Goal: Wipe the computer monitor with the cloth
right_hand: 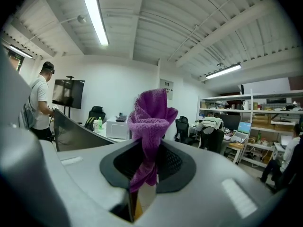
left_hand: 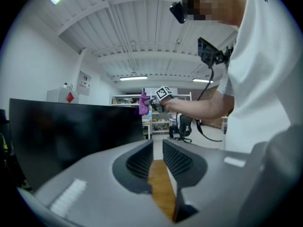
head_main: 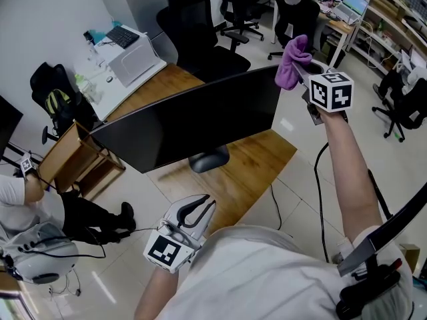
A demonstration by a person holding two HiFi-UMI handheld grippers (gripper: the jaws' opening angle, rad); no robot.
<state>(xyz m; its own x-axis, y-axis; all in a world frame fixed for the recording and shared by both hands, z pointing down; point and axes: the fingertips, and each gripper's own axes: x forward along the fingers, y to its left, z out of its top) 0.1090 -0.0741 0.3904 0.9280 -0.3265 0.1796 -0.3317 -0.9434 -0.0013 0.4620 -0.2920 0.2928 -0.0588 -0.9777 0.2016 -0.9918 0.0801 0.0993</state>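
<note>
A wide black monitor (head_main: 193, 122) stands on a wooden desk (head_main: 260, 159), its screen dark. My right gripper (head_main: 301, 71) is raised at the monitor's upper right corner, shut on a purple cloth (head_main: 291, 62) that bunches up beyond the jaws. In the right gripper view the cloth (right_hand: 150, 115) is pinched in the right gripper (right_hand: 150, 150), with the monitor (right_hand: 75, 134) low at left. My left gripper (head_main: 200, 209) hangs low in front of the desk, off the screen, with nothing in it. In the left gripper view its jaws (left_hand: 157, 148) stand almost together, beside the monitor (left_hand: 71, 131).
A white box-like machine (head_main: 137, 59) and small items sit on the desk's far end. Black office chairs (head_main: 200, 35) stand behind the desk. A wooden crate (head_main: 73, 155) and another person (head_main: 27, 199) are at left. A cable (head_main: 277, 202) trails on the floor.
</note>
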